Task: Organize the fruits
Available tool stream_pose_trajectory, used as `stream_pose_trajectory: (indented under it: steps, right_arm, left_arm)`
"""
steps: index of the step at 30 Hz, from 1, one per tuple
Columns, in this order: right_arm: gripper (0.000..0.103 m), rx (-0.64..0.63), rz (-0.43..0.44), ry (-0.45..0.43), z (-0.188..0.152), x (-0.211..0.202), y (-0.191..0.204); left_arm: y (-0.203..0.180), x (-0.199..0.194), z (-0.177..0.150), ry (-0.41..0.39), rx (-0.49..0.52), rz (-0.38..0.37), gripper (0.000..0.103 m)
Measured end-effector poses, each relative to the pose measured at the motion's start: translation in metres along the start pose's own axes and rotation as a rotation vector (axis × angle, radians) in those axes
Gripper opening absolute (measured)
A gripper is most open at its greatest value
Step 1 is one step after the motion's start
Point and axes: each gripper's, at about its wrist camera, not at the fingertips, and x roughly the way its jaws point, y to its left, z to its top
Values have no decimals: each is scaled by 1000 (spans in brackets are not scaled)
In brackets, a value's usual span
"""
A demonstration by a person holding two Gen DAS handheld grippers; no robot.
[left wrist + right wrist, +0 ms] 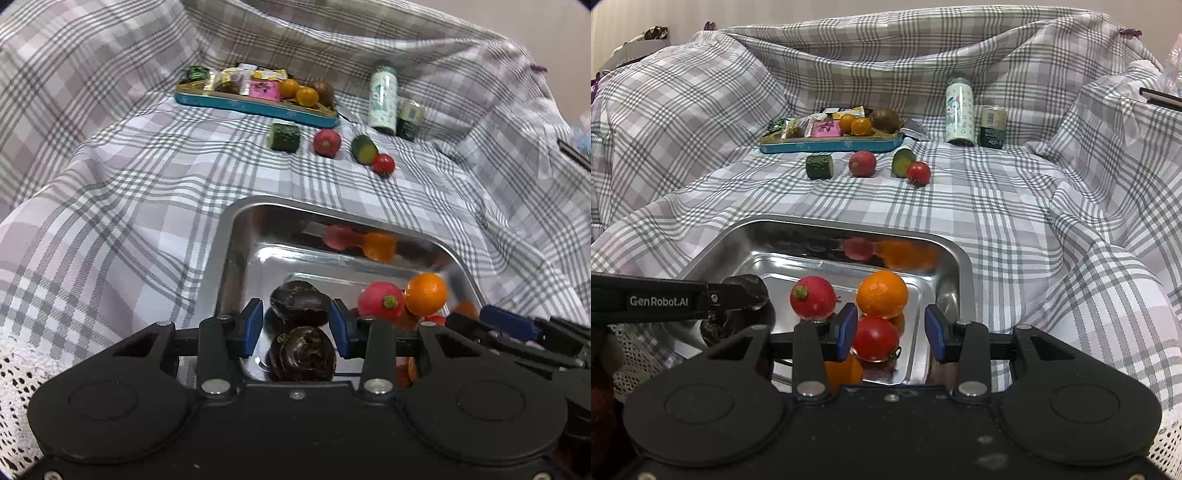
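Left wrist view shows my left gripper point(297, 328) low over the near left part of the steel tray point(236, 236). Its blue fingers point(253, 326) are spread apart, open, with two dark round fruits point(300, 303) lying between them on the tray floor. I cannot tell if the pads touch the fruits. The tray's left wall is just beside my left finger, so room there is tight. To the right in the tray sit a radish point(382, 304) and an orange point(425, 293), touching each other.

Right wrist view shows my right gripper point(891, 332) over the near right part of the same tray point(955, 266). Its fingers point(934, 332) are open too, and a red tomato point(876, 338) sits between them, closer to the left pad. The tray's right wall is just beside my right finger. My two grippers are near each other, side by side.

Past the tray's far rim the checked cloth point(1015, 221) lies flat with open room. Farther back, well apart from the tray, are a cucumber piece point(819, 166), a second radish point(862, 163), a cut cucumber point(900, 161) touching a second tomato point(918, 172), a blue snack tray point(827, 146), a bottle point(958, 112) and a small jar point(993, 126). The cloth rises in folds on both sides.
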Motion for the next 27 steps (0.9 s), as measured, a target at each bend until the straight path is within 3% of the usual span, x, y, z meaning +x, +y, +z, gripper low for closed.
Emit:
stream_pose_trajectory:
  steps: [8, 17, 27]
  right_arm:
    - [41, -6, 6, 3, 11, -5, 2]
    - [41, -25, 21, -55, 44, 2, 8]
    - [41, -32, -3, -48, 60, 34, -3]
  left_arm:
    - [-3, -11, 4, -52, 4, 4, 48]
    - [-18, -23, 19, -124, 47, 73, 48]
    - [-14, -6, 54, -105, 82, 119, 48]
